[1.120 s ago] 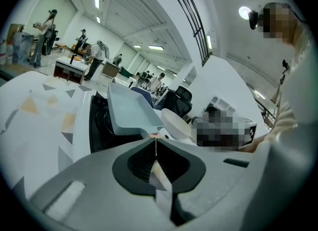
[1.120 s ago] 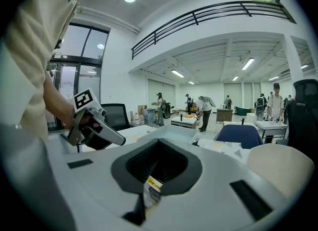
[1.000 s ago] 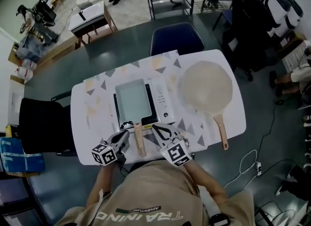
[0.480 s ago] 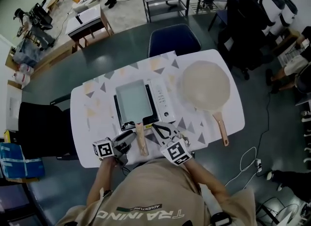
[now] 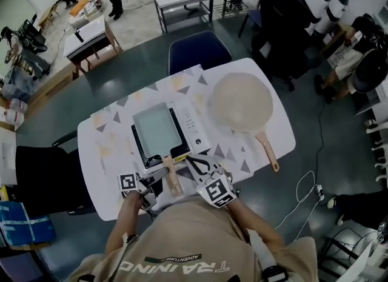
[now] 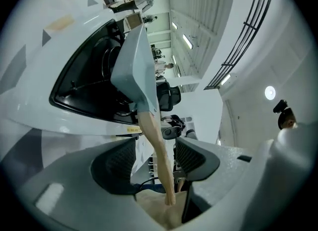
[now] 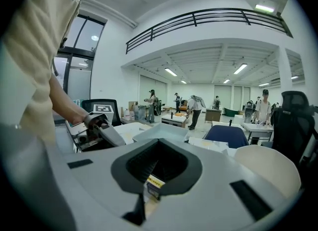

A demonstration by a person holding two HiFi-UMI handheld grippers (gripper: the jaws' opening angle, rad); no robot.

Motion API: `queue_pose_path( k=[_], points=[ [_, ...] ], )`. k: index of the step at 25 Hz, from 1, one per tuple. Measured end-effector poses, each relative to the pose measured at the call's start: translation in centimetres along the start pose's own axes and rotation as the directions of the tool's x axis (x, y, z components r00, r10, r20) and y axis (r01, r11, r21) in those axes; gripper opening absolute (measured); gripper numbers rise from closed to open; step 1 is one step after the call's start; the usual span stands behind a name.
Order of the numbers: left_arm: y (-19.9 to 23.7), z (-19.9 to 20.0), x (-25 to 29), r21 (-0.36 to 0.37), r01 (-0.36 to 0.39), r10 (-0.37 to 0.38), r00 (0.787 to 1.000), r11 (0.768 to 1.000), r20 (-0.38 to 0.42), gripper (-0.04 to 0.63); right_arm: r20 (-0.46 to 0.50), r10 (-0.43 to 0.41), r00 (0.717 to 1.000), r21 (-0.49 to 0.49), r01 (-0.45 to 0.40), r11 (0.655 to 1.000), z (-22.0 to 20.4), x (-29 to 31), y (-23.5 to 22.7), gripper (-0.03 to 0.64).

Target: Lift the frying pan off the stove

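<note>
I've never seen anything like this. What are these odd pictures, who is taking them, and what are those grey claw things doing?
There is no robot here: a person holds a two-jaw gripper in each hand. The top-down picture comes from a camera on the person's head. The other two come from cameras riding on each gripper, looking along its jaws. On the white table sits a stove with a square frying pan on it, and a round pan beside it. The left gripper has just been opening its jaws; the square pan's wooden handle stands between them, not squeezed. The right gripper has its jaws together and holds nothing.
</note>
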State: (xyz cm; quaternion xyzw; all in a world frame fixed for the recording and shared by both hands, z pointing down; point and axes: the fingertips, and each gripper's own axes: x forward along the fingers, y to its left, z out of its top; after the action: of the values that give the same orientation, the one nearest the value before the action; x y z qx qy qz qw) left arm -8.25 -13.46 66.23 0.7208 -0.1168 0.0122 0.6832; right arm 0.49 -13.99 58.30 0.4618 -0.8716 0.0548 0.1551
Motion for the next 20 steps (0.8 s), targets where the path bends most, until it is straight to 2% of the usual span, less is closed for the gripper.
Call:
queue_pose_path(
  k=[6,12,20],
  points=[
    [-0.4,0.2,1.7,-0.071,0.087,-0.090,0.995,0.994,-0.034,0.235,-0.030,-0.046,0.999,0.023,0.047,0.999,-0.9,-0.7,0.2,0.003],
    [-0.2,-0.1,3.9,-0.098,0.098,-0.107,0.990,0.990,-0.091,0.235,-0.050,-0.090,0.995,0.034,0.092,0.995,-1.6,-1.5,0.0,0.003],
    [-0.2,-0.1,5.8,-0.134,0.126,-0.142,0.983,0.983,-0.115,0.235,-0.076,-0.135,0.988,0.060,0.140,0.988,-2.5,-2.6,-0.1,0.003]
  ],
)
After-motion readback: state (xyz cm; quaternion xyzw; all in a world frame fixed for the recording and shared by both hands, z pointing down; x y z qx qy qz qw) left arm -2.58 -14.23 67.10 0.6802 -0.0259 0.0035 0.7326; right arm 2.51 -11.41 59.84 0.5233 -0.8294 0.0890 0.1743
